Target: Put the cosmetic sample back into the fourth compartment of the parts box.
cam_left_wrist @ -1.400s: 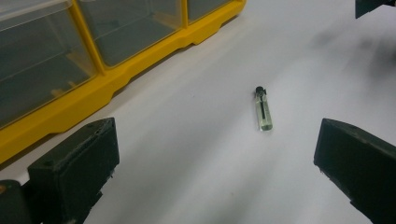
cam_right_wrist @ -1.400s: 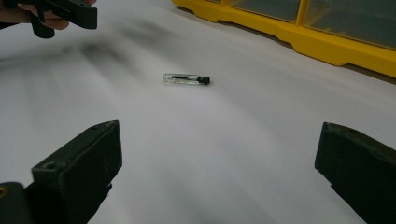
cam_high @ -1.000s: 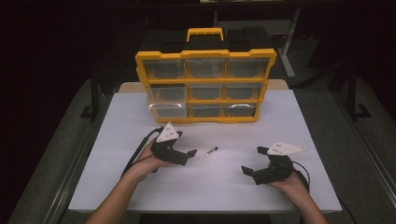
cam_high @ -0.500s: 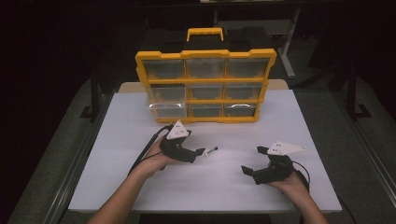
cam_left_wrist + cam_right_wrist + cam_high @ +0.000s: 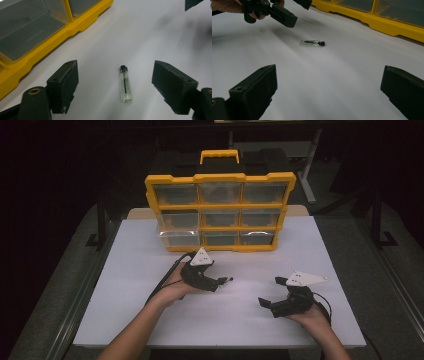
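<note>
The small glass vial (image 5: 125,84) lies flat on the white table (image 5: 125,285), right between the wide-spread jaws of the left gripper (image 5: 115,87), touching neither. It is a slim clear tube with a black cap at one end and a thin dark line down its middle; what is inside is hard to make out, maybe a faint yellowish tint. From the right gripper view the vial (image 5: 312,43) lies sideways on bare table, cap pointing right, just beyond the tips of the left gripper (image 5: 287,12). In the high view it is nearly lost: only a dark speck shows at the left gripper's (image 5: 220,282) tip.

The right gripper (image 5: 328,92) sits well apart from the vial, its blocky black jaws spread wide on nothing. From above, the right gripper (image 5: 272,292) rests low near the table's front, held in a hand (image 5: 312,315), grey three-cornered plate on top.

Behind stands a yellow plastic organizer (image 5: 220,210), upright, with clear-fronted drawers in three rows and a handle on top; the drawers' contents are too dim to read. Its smooth yellow edge (image 5: 82,22) runs close by the left gripper, cut off at the frame.
</note>
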Available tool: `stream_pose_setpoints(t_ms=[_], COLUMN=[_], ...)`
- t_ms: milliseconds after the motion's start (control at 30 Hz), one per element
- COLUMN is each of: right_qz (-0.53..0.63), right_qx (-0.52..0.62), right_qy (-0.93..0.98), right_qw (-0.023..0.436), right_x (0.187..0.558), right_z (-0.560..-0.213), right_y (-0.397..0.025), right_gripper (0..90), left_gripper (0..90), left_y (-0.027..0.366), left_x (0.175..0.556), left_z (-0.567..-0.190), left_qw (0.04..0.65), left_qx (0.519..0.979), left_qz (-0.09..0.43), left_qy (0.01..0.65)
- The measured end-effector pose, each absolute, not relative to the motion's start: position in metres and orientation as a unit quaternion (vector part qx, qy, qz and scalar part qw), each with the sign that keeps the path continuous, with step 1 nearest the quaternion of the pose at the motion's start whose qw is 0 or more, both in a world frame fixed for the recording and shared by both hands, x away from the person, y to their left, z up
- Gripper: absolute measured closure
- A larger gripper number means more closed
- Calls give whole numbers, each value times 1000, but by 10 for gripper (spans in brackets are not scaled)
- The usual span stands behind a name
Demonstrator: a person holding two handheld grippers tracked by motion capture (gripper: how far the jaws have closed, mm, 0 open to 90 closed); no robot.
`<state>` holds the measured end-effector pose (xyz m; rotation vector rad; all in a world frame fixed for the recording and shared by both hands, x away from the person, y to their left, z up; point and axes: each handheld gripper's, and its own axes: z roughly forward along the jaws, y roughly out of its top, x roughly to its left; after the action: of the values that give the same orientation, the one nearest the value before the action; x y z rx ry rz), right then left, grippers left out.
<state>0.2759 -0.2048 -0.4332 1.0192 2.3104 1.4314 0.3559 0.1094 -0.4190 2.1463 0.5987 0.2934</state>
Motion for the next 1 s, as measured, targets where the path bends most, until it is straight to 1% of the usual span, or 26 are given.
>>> stream_pose_setpoints(t_ms=[233,433,567,600,800,1000], right_qz=[489,489,489,489,490,490], right_qx=[347,348,348,348,347,346], right_qy=[791,791,791,791,791,792], right_qw=[118,119,118,118,118,118], right_x=[276,276,276,276,276,277], right_z=[-433,-433,-434,-434,-434,-434], right_y=[-204,-205,-204,-204,-204,-204], right_gripper=[2,2,2,2,2,2], left_gripper=[269,320,328,352,424,479], left_y=[105,103,101,101,98,95], left_x=[361,365,366,367,368,368], left_z=[-422,-424,-426,-426,-429,-430], left_qw=[424,424,422,419,416,404], left_qx=[866,867,868,870,874,881], left_qz=[106,97,93,93,82,78], left_qy=[243,242,246,243,236,233])
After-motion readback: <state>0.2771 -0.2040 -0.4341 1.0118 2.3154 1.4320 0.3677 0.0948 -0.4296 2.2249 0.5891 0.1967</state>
